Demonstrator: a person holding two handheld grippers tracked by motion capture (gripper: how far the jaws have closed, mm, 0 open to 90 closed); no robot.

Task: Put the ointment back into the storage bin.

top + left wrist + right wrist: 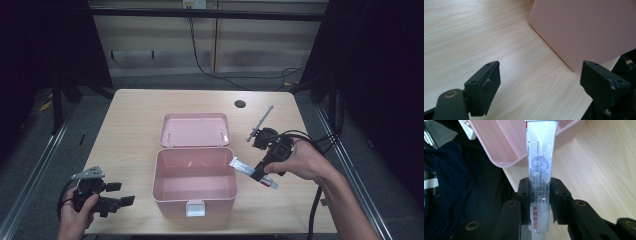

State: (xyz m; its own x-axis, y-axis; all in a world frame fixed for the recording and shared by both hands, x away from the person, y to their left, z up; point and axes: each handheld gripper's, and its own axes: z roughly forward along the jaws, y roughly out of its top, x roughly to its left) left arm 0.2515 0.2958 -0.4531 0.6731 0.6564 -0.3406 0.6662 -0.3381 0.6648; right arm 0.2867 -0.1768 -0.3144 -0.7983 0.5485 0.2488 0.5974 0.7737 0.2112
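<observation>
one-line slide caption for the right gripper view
Right gripper clamps a white ointment tube, its far end reaching over the pink box's rim.

The only readable print is on the white tube [540, 170] clamped between the right tongs [540, 202]. In the right gripper view, a large pale blue "999" runs along the middle of the tube. Near its lower end stand red Chinese characters that look like "皮炎平", with a small red mark just above them. Lines of fine dark Chinese print run along the tube beside and above the "999", too small to make out. In the high view the tube [241, 165] shows no legible lettering.
</observation>
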